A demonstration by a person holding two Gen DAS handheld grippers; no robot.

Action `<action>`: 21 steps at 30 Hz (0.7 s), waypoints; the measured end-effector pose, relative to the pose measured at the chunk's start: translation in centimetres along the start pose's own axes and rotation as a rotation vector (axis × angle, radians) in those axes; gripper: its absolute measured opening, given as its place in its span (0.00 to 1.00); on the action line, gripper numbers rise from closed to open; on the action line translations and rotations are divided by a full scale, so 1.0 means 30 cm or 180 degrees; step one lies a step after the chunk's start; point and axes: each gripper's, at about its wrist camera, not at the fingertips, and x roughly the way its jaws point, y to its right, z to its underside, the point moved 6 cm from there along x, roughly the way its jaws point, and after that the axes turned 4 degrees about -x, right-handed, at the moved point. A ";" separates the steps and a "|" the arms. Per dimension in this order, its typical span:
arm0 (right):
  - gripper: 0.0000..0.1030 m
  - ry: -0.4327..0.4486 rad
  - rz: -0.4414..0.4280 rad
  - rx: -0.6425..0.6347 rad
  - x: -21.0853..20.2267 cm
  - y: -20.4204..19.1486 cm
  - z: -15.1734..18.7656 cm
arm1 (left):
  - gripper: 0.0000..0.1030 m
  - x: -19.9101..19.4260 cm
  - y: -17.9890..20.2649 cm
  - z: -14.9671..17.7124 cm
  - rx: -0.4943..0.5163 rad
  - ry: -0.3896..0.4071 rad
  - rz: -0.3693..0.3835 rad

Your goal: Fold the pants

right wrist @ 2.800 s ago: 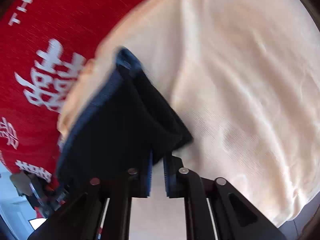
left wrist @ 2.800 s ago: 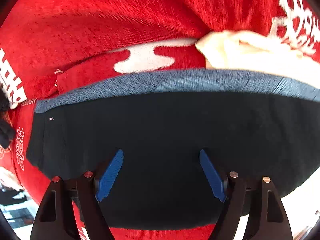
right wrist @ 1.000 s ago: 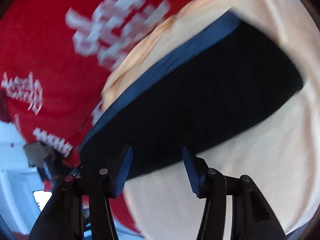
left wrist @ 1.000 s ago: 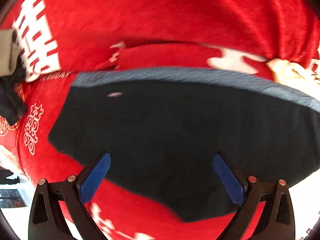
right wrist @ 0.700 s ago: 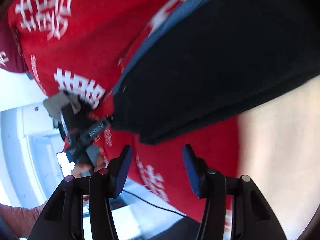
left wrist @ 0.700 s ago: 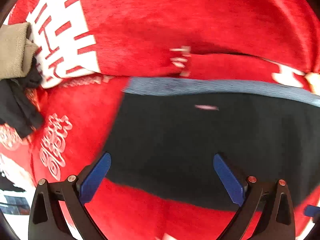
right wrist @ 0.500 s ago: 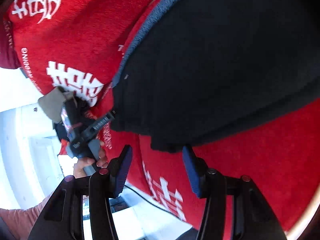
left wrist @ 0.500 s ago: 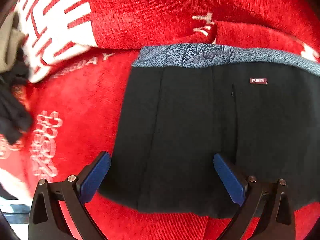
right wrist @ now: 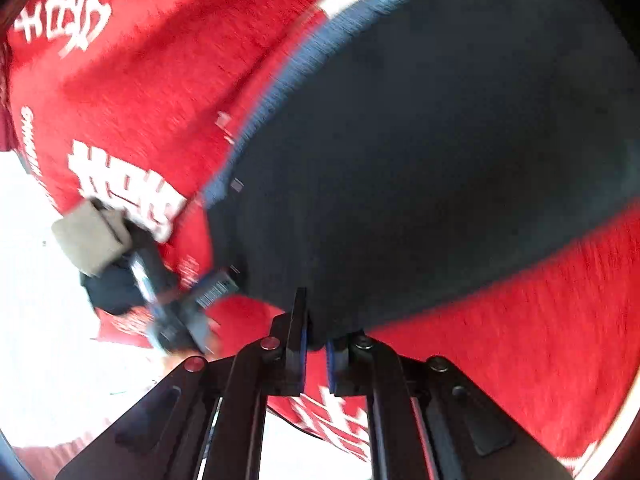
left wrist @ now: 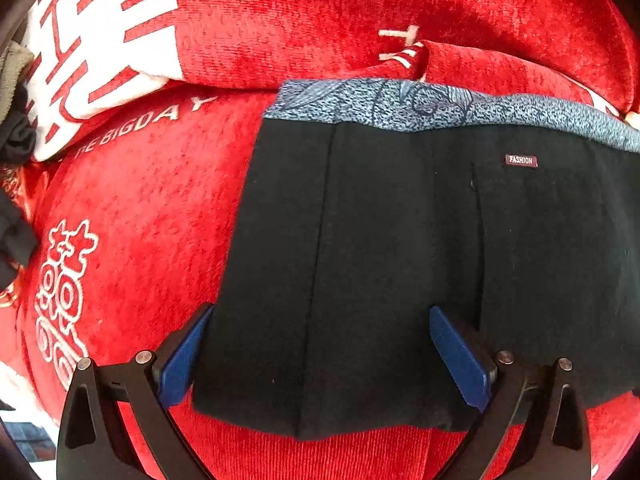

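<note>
The pants (left wrist: pixel 400 260) are black, with a waistband (left wrist: pixel 420 104) of speckled blue-grey that carries a darker swirl pattern. At 2 o'clock on the black part sits a small dark red label (left wrist: pixel 521 160) with white letters. The cloth (left wrist: pixel 160 208) under them is bright red with white characters and white Latin letters. The left tongs (left wrist: pixel 320 356) and the right tongs (right wrist: pixel 316 356) are black with blue pads (left wrist: pixel 460 360).
</note>
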 end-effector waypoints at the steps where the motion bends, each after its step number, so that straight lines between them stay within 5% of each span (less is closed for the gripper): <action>1: 0.08 -0.0028 0.0019 0.0094 0.011 0.034 0.028 | 1.00 -0.016 -0.003 -0.001 0.0000 -0.0034 -0.0060; 3: 0.15 -0.0054 -0.0089 0.0336 0.003 0.078 0.059 | 1.00 -0.095 0.014 0.003 0.0044 0.0005 -0.0177; 6: 0.41 -0.0183 0.0320 0.0192 -0.084 0.120 0.082 | 1.00 -0.235 0.049 0.006 0.0141 0.0201 -0.0044; 10: 0.40 0.0193 0.0905 -0.0321 -0.319 0.135 0.009 | 1.00 -0.362 0.263 0.016 0.0369 0.0358 0.0346; 14: 0.36 0.0478 0.1129 -0.0484 -0.427 0.158 -0.140 | 1.00 -0.343 0.593 0.022 0.0498 0.0263 0.0797; 17: 0.34 0.0350 0.1300 -0.0628 -0.362 0.206 -0.203 | 1.00 -0.215 0.724 0.042 0.0701 0.0103 0.0482; 19: 0.18 0.0335 0.1374 -0.0673 -0.340 0.249 -0.212 | 1.00 -0.217 0.707 0.021 0.0459 0.0026 0.0629; 21: 0.17 0.0414 0.1453 -0.0515 -0.387 0.262 -0.228 | 1.00 -0.238 0.682 -0.013 0.0431 0.0018 0.0578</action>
